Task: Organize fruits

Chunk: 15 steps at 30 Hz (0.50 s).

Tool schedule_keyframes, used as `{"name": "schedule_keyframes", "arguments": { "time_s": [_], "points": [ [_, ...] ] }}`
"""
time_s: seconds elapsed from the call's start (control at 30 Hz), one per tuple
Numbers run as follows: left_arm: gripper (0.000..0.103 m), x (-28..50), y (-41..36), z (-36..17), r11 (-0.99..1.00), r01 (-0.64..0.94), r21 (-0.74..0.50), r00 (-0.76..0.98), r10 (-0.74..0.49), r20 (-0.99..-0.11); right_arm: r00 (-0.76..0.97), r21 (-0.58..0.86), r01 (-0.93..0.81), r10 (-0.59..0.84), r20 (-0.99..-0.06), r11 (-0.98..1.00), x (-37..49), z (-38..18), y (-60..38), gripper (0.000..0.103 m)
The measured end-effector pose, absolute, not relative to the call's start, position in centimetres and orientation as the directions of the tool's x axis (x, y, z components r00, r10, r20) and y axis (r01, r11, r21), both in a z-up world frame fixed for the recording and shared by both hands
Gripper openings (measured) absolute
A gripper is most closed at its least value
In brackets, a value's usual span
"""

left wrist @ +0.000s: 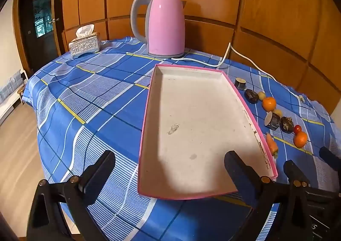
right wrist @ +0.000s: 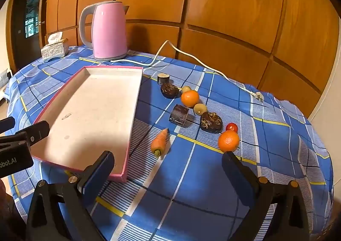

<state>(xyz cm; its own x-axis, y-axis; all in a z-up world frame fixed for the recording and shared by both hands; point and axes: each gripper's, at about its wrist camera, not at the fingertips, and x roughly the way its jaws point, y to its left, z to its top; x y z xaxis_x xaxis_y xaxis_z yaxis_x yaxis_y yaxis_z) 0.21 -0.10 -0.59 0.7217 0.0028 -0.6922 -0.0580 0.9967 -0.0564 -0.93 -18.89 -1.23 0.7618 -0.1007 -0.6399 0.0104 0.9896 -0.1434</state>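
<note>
A shallow pink-rimmed tray [left wrist: 149, 96] [right wrist: 136, 96] with a white inside lies bare on the blue checked tablecloth. To its right sit a carrot [right wrist: 159, 142] [left wrist: 272, 144], two oranges [right wrist: 190, 98] [right wrist: 228, 140], a cherry tomato [right wrist: 231, 127], two small yellow fruits [right wrist: 200, 109] and several dark brown pieces [right wrist: 179, 114]. My left gripper [left wrist: 170, 173] hangs open over the tray's near end. My right gripper [right wrist: 168, 173] is open above the cloth, just short of the carrot and the nearer orange. Nothing is between either pair of fingers.
A pink kettle [left wrist: 165, 25] stands at the back, its white cord [right wrist: 204, 64] trailing to a plug [right wrist: 259, 96] at the right. A tissue box [left wrist: 84, 45] sits back left. Wooden panels close the rear; the table drops off at left.
</note>
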Motion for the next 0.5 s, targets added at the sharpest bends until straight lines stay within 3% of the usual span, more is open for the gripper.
{"name": "schedule_keyframes", "arguments": {
  "time_s": [0.5],
  "points": [
    [0.103,0.36,-0.06,-0.47,0.996,-0.057,-0.066,0.716,-0.005,-0.698,0.763,-0.144,0.009,-0.1,-0.638,0.99,-1.01,-1.28,-18.85,0.102]
  ]
}}
